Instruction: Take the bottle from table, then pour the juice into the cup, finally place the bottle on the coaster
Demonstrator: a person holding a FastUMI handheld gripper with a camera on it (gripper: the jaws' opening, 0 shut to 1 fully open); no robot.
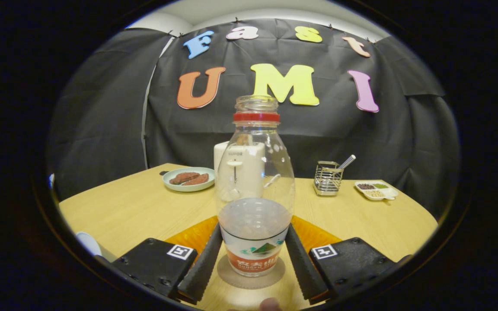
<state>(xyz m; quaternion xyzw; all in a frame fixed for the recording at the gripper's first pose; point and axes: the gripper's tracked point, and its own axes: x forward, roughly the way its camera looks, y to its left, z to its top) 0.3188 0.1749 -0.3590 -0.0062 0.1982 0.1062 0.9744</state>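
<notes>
A clear plastic bottle [254, 190] with a red neck ring and no cap stands upright between my fingers. Pale juice fills roughly its lower third, above a white and orange label. Its base rests on a round grey-brown coaster [231, 276] that lies on the wooden table [136, 207]. My gripper [253, 255] has one finger [203, 263] against the bottle's left side and the other finger [303, 265] against its right side, so it is shut on the bottle at label height. A white rounded object [87, 242], perhaps the cup's rim, peeks out left of the gripper body.
An orange mat [193, 235] lies under the coaster area. Behind the bottle stands a white appliance [249, 170]. Farther back are a green plate [188, 178] with brown food, a wire holder [328, 177] with a utensil, and a small white dish [375, 190] of grains.
</notes>
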